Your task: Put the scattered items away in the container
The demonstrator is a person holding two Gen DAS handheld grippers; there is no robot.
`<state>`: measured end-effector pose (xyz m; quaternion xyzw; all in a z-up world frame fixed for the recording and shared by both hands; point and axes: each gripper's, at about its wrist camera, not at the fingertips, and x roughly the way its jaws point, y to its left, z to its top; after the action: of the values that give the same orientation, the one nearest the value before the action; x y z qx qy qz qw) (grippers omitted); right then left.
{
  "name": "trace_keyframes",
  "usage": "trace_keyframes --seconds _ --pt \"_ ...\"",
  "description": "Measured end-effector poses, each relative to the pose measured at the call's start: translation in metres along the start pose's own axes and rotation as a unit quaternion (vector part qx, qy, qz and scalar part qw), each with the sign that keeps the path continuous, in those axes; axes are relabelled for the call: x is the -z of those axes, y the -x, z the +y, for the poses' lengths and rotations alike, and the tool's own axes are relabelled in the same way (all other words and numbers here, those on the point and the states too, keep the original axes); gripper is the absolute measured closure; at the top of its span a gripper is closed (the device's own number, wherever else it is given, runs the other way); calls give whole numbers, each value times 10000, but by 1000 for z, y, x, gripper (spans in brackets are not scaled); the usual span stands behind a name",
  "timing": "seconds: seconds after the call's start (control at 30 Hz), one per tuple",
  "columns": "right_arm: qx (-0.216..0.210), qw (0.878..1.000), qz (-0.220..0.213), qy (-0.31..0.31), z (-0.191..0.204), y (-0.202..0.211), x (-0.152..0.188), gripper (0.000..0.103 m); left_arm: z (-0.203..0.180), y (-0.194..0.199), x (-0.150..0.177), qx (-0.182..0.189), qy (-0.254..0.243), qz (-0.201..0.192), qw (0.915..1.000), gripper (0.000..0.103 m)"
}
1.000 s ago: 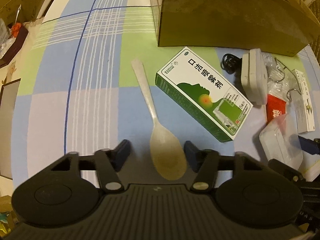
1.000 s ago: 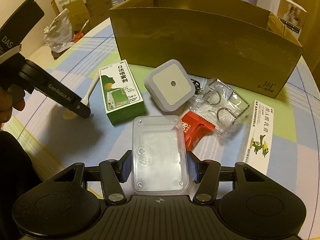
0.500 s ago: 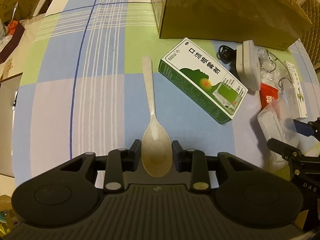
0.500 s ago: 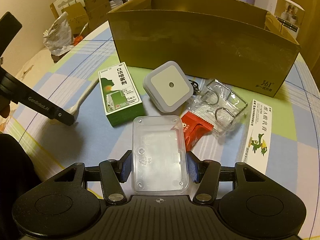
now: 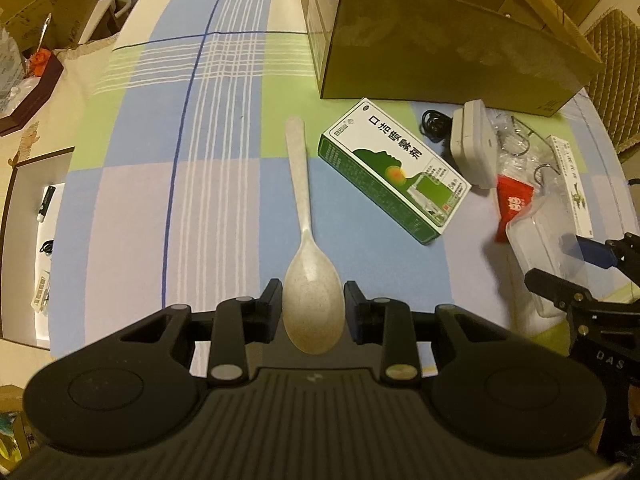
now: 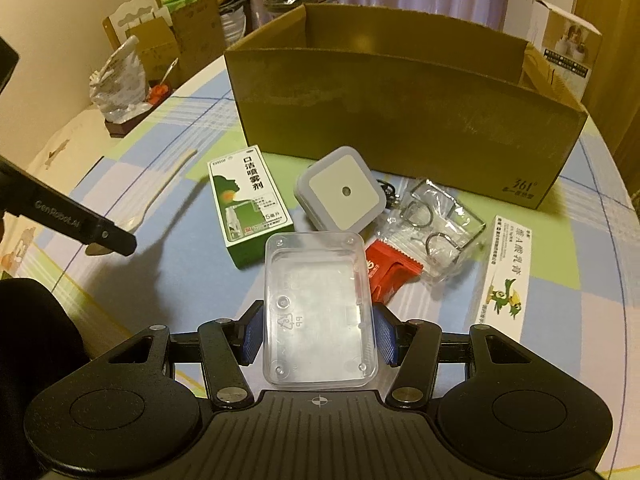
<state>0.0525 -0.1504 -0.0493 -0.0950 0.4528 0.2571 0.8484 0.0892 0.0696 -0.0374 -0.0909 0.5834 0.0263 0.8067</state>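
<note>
Cardboard box (image 6: 400, 128) shows nothing inside; left hand-held gripper (image 5: 313, 312) pinches the spoon (image 5: 310, 280), right hand-held gripper (image 6: 318, 334) clamps the clear case (image 6: 320, 304), both near the desk (image 5: 224, 208); everything else lies scattered.

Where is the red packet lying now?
In the right wrist view, the red packet lies right of centre on the tablecloth, touching the clear plastic box, below the bagged hooks.
</note>
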Motion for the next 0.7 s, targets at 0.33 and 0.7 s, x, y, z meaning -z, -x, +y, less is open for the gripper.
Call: trace_keyframes --seconds 0.33,0.7 --pt "213 9995 -242 -38 -4 25 -4 45 -14 34 17 55 -26 -268 9996 76" --pt "417 9975 -526 -203 -22 53 -14 45 -37 64 15 135 -237 -574 9980 76"
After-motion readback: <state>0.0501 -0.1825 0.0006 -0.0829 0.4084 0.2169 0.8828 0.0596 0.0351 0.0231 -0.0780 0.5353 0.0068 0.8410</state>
